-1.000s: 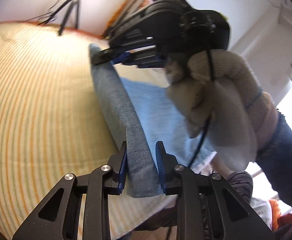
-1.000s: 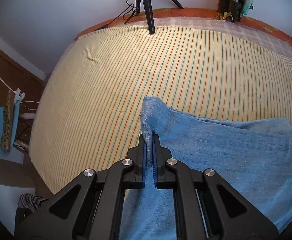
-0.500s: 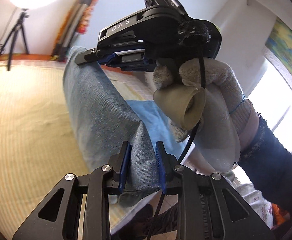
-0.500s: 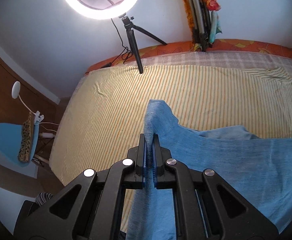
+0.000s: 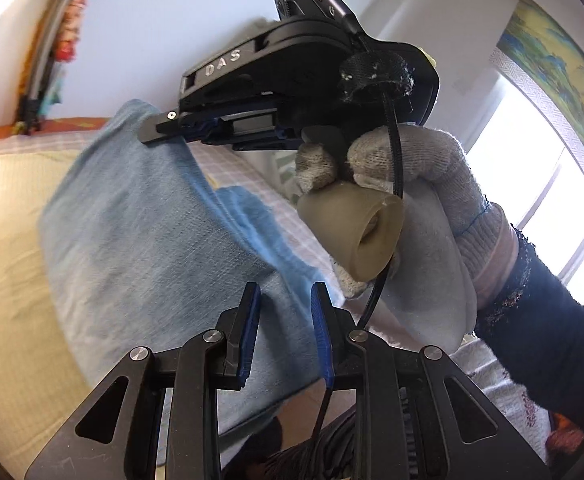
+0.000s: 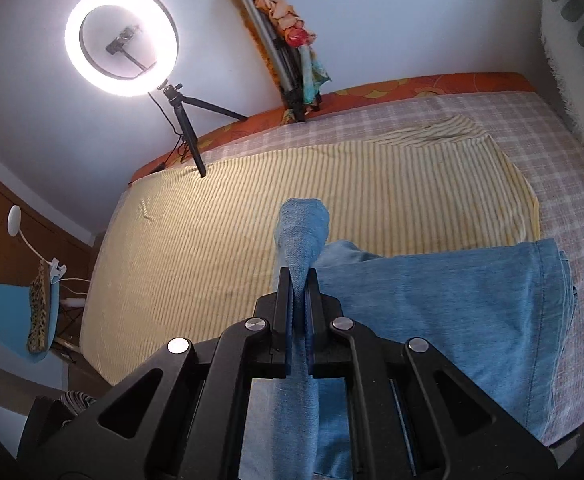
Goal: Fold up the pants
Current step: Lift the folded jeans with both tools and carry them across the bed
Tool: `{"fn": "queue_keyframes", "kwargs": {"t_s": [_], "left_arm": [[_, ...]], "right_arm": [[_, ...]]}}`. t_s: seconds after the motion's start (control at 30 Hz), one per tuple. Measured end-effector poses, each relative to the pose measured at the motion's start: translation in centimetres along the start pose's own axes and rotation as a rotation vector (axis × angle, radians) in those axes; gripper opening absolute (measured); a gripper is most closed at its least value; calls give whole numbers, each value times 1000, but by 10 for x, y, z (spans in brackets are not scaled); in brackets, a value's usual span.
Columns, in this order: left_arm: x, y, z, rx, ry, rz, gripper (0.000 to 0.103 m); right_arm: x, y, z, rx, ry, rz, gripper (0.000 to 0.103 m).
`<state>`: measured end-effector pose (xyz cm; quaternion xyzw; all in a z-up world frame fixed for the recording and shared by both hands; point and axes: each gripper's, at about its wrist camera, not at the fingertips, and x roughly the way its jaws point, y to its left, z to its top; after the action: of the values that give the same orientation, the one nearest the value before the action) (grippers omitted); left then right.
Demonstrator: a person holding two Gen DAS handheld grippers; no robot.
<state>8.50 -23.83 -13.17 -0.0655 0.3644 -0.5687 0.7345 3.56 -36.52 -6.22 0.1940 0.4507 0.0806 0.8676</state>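
Both hand-held grippers, my left (image 5: 284, 320) and right (image 6: 299, 292), are clamped on one edge of the blue jeans (image 6: 444, 320), lifted above the striped sheet (image 6: 292, 184) on the bed, so I judge the fold is underway and next needs that edge carried across and laid flat.

A lit ring light (image 6: 121, 40) glares white in the upper left of the right wrist view, washing the wall around it. In the left wrist view, the window (image 5: 552, 216) at right is blown out, and the pants (image 5: 151, 232) look smeared. Both views bend strongly toward dark, vignetted corners.
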Motion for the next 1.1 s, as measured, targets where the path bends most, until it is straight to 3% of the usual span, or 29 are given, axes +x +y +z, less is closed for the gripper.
{"fn": "queue_keyframes", "kwargs": {"t_s": [0.2, 0.33, 0.5, 0.67, 0.93, 1.1], "left_arm": [[28, -2, 15, 20, 29, -49, 23], [27, 5, 15, 13, 71, -77, 23], [9, 22, 13, 78, 75, 34, 25], [18, 52, 14, 35, 110, 116, 25], [59, 56, -13, 40, 221, 138, 28], [73, 44, -25, 47, 226, 129, 35]], "right_arm": [[-16, -36, -2, 24, -20, -46, 5], [-31, -73, -8, 68, -41, -73, 5], [-39, -122, -17, 122, -42, -123, 5], [-32, -153, -21, 160, -31, -147, 5], [-8, -178, -15, 153, -15, -204, 5], [14, -182, -11, 110, 10, -257, 5]]}}
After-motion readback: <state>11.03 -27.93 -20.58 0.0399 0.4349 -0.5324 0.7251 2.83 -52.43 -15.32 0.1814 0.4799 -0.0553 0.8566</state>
